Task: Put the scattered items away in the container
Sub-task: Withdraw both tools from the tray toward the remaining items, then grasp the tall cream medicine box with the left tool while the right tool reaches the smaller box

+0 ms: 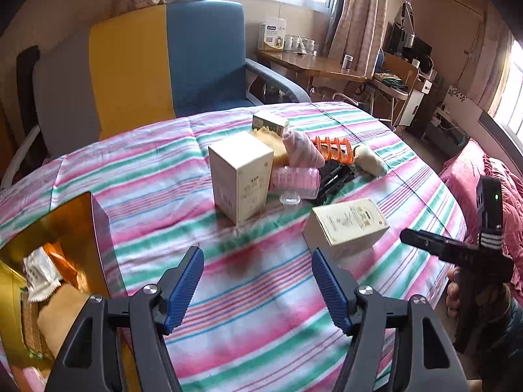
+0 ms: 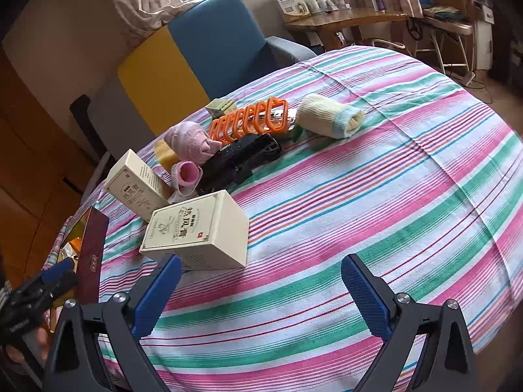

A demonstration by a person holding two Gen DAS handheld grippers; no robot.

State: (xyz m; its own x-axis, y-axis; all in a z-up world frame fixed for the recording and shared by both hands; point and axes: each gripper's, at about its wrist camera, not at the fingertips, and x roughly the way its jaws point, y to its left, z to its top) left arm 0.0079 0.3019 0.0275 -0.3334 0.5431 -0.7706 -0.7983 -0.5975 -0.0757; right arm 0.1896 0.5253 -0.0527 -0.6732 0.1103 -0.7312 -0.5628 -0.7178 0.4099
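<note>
Hovering with pads apart and empty, the right tool (image 2: 260,294) is nearing the cream box (image 2: 199,228), lower left: light, stiff cardboard, best pinched across its narrow sides.

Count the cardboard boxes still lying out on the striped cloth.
3: one upright box, one lying box nearest the grippers, one small green box behind the pile. Others may be hidden.
</note>
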